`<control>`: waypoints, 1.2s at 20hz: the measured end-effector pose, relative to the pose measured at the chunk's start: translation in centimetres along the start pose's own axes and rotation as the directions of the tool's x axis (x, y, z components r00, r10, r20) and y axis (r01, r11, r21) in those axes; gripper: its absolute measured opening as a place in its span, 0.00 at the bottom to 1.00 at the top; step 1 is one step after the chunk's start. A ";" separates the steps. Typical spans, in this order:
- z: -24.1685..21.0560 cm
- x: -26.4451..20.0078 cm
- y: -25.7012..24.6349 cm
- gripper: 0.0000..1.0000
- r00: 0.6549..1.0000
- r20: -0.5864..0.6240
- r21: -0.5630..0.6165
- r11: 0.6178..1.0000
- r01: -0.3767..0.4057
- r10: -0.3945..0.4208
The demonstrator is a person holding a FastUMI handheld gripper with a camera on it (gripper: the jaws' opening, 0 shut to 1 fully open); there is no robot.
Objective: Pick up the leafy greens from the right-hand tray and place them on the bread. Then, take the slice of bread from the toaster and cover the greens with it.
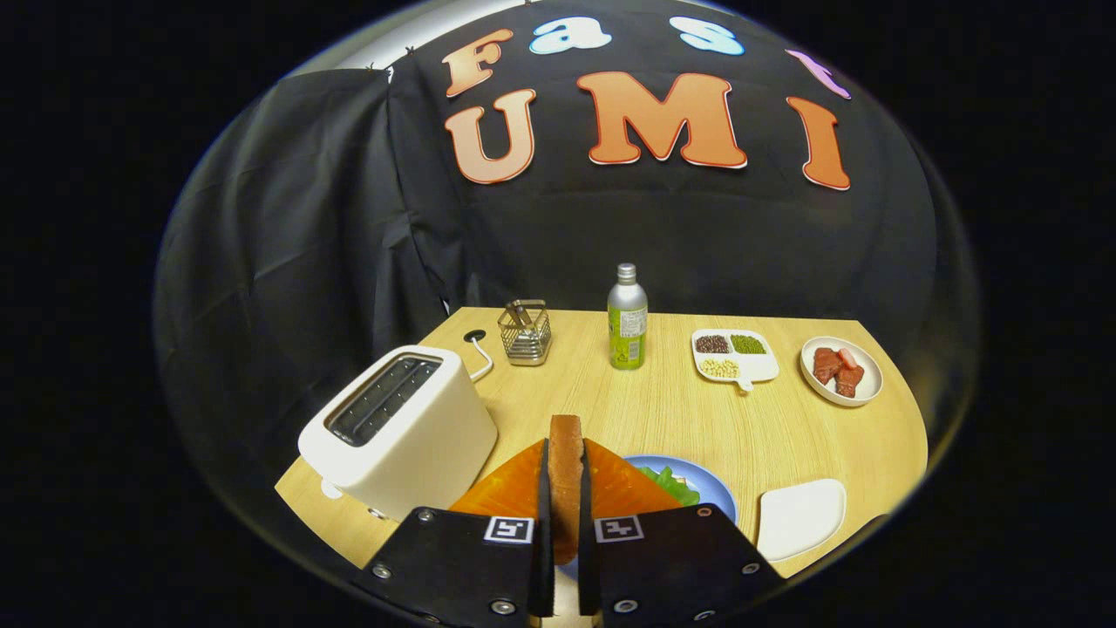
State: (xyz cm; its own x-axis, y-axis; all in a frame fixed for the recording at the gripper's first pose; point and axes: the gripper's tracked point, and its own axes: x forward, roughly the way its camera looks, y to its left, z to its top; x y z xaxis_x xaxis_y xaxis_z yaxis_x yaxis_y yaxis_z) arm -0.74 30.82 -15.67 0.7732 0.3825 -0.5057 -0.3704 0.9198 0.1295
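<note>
A: Since the table point(767, 436) is wide and the toaster point(397, 427) stands to the left of the fingers with its 2 slots looking empty, I judge the last step is in hand: to cover the greens.

B: Yes. The gripper point(565, 558) is clenched on the slice of bread point(566, 471), which stands upright on its edge between the 2 fingers, both pressing its faces.

A: Where should it go?

B: To the blue plate point(711, 490), just ahead of the fingers and a little right. The leafy greens point(671, 482) lie on it; the bread under them I cannot see.

A: And how to do it well?

B: I would turn the slice flat first, bring it low over the greens, then release. Dropped from its edge, it may tip off. The white tray point(802, 516) at the right looks empty, so nothing more to fetch.
</note>
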 end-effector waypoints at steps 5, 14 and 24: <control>-2.8 0.8 -1.3 0.11 0.998 -0.048 0.009 0.999 -0.039 0.040; -5.7 2.2 -4.6 0.13 0.992 -0.112 0.024 0.998 -0.061 0.063; -8.2 3.8 -11.2 0.51 0.977 -0.213 0.012 1.000 0.020 -0.017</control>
State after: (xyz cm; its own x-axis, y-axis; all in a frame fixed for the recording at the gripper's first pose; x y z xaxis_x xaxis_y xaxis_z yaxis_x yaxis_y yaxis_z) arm 2.15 21.25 -26.08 0.6518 0.3398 -0.6780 -0.3485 0.9282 0.1301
